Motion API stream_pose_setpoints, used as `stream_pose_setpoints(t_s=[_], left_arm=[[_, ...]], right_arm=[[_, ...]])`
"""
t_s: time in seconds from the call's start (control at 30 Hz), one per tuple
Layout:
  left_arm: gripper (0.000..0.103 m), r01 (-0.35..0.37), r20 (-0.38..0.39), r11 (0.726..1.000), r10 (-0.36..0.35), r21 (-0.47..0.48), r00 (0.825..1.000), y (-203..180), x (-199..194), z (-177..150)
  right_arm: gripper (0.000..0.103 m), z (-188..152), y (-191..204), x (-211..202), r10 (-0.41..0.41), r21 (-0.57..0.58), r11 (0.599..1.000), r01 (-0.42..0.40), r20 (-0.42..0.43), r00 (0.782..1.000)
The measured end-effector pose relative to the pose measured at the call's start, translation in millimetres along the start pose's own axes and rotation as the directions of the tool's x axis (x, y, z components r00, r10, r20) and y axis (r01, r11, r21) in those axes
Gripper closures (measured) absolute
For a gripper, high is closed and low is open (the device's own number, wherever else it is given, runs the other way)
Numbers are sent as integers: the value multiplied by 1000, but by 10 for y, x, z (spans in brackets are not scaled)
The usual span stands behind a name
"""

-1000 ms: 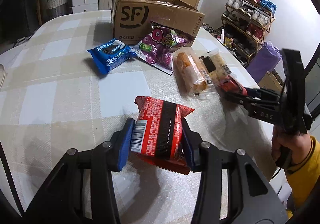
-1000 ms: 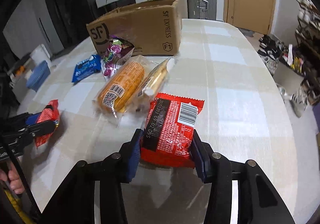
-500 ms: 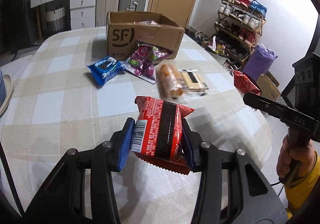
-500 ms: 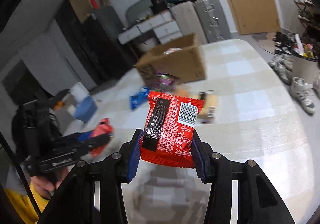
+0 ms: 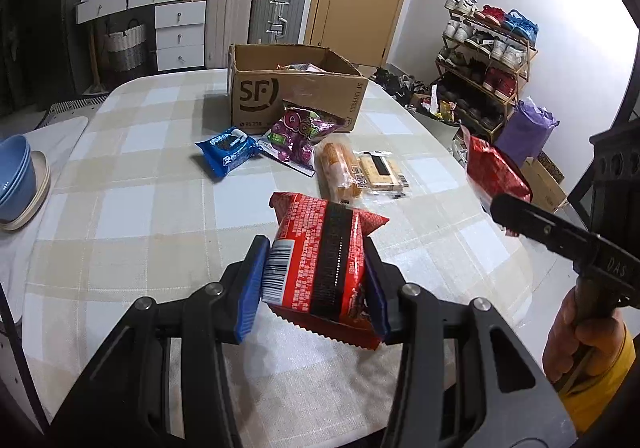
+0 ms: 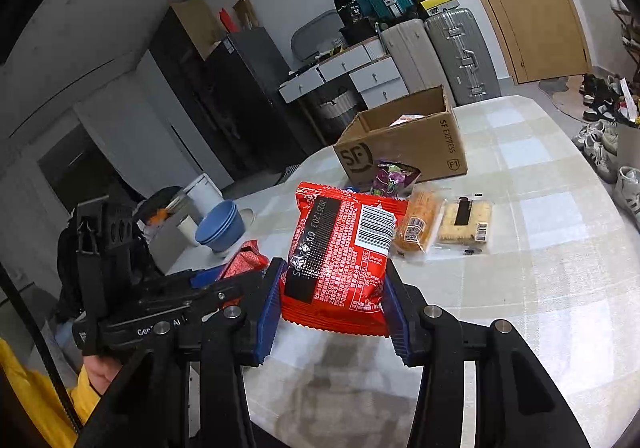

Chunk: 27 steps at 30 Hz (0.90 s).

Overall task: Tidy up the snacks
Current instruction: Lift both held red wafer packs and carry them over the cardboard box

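Two red packets are held above the checked desk (image 5: 120,207), on which a cardboard box (image 5: 294,95) stands (open at the top). One red snack packet (image 5: 324,268) is clenched by the left gripper (image 5: 314,288) fingers, another red packet (image 6: 340,256) by the right gripper (image 6: 332,304) fingers. Between box and grippers lie a purple bag (image 5: 298,135), a blue cookie pack (image 5: 228,151) and an orange roll (image 5: 340,171).

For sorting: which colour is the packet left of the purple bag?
Blue packet, clearest in left wrist view.
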<state>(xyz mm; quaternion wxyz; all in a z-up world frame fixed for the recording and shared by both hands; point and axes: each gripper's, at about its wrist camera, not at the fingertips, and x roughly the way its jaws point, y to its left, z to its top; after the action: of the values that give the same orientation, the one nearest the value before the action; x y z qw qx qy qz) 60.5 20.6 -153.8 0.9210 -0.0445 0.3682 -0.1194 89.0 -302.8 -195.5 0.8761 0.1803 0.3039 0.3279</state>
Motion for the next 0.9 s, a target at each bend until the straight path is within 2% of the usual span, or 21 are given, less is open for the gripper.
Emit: stream_pose_setpoints(t_s=[0.27,0.47,0.63,0.9], left_arm=[[61,1,3,1000,-1,25,1000,-83,-88,12],[61,-16,12,1000,16,25,1000,-81,-75,178],[61,-27,48,999,25,34,999,-34,-38,506],[61,-58,113,998,54,31,992,154,190,1364]], right_arm=[[57,82,-93,50,40,34,999,-41,17,999],[57,329,-108,125,37,-8,999,-37,29,999],[57,703,-112,229,38,-50,998,-36,42,998],[57,1476,-68,415,43,-149,988,-32,70,997]])
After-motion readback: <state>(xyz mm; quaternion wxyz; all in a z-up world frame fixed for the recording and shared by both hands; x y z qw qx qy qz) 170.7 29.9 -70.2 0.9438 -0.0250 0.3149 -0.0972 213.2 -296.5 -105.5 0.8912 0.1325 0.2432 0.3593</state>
